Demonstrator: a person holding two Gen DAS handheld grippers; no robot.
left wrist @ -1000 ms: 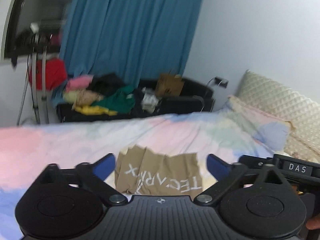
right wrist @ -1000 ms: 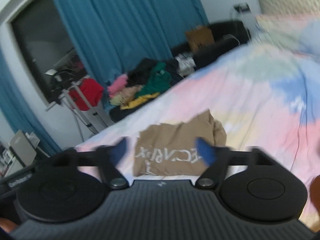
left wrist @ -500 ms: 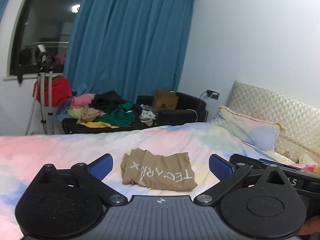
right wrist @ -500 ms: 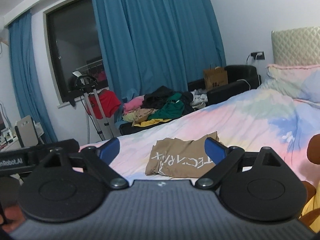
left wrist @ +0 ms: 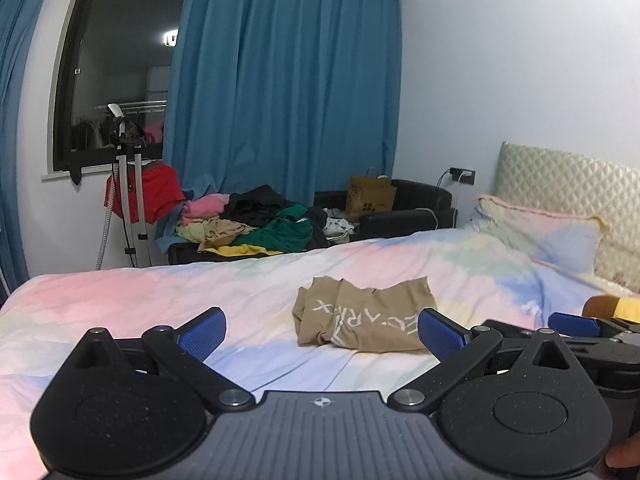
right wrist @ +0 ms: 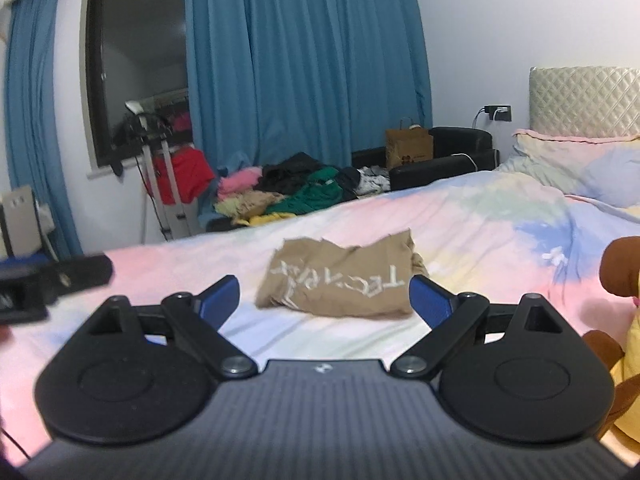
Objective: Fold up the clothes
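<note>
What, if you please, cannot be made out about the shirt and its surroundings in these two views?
- Shirt lettering, left view: its end is hidden by the left gripper's finger.
- Shirt lettering, right view: blurred, partly unreadable.
- Brown toy, right view: cut off by the edge.
- Clothes pile: too small to count garments.

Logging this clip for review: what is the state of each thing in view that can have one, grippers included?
tan shirt: folded into a rough bundle, lettering up, lying on the bed, untouched.
left gripper: open, empty.
right gripper: open, empty.
blue curtain: drawn partly, window pane left uncovered.
clothes pile: unfolded heap on the black sofa.
paper bag: upright.
pillow: lying against the headboard.
</note>
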